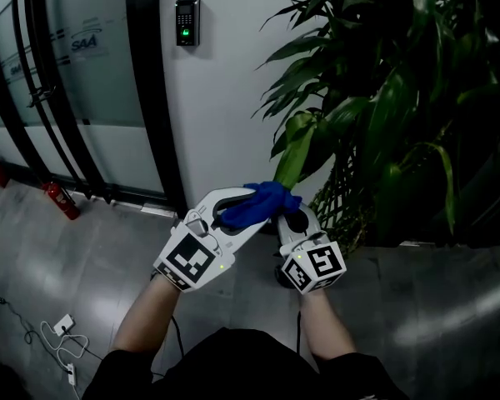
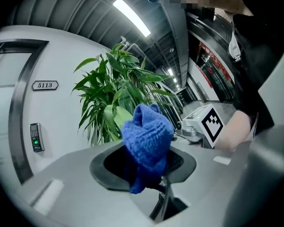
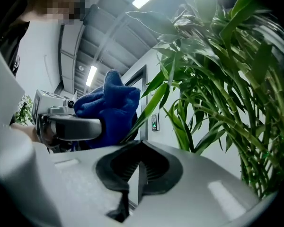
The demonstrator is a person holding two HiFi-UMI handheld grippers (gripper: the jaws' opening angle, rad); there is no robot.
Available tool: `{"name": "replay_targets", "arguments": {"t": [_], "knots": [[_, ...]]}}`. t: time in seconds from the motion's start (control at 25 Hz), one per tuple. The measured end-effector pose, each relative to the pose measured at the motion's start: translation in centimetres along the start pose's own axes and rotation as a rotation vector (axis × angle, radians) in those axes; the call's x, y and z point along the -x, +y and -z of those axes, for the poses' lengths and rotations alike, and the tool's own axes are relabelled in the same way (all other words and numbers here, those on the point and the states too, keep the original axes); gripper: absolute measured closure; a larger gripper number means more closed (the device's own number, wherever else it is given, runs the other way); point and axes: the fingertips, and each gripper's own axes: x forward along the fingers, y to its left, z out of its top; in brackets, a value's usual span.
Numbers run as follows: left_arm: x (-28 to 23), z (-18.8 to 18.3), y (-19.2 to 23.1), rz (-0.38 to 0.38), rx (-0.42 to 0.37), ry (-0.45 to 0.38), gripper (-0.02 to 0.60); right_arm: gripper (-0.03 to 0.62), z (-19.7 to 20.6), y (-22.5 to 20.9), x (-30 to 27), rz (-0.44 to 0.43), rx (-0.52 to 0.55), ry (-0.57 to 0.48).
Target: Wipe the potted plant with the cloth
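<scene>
Pinching a bunched blue terry cloth [image 1: 268,198] between the jaws of the left gripper [image 1: 252,210], holding it up against the lower end of a long, drooping green leaf [image 1: 298,150]. Clamping the jaws of the right gripper [image 3: 139,145] together on that leaf's narrow tip, just beneath the cloth and touching distance from the left gripper. Working at the near left edge of the tall, leafy green potted plant [image 1: 400,90], beside a plain white wall [image 1: 225,82] and above a grey tiled floor [image 1: 83,257].
</scene>
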Motion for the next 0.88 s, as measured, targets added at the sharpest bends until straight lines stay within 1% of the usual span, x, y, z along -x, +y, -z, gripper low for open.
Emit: {"name": "replay_targets", "arguments": {"t": [0.12,0.28,0.44,0.72,0.88], "knots": [[0.4,1.0,-0.8,-0.001,0.025,0.016,0.431,0.591,0.5,0.0,0.3,0.002,-0.013,0.006],[1.3,2.2,-1.2,-0.017,0.096,0.018,0.431,0.591,1.3,0.4,0.4,-0.008,-0.025,0.022],[2.1,3.5,-1.2,-0.039,0.147,0.025,0.431,0.591,1.7,0.6,0.5,-0.014,-0.033,0.027],[4.0,4.5,-0.7,-0.084,0.282,-0.036,0.431,0.591,2.8,1.0,0.6,-0.025,-0.047,0.047],[4.9,6.4,-0.8,-0.121,0.355,-0.031,0.431,0.591,3.8,1.2,0.6,-0.036,-0.063,0.067]]}}
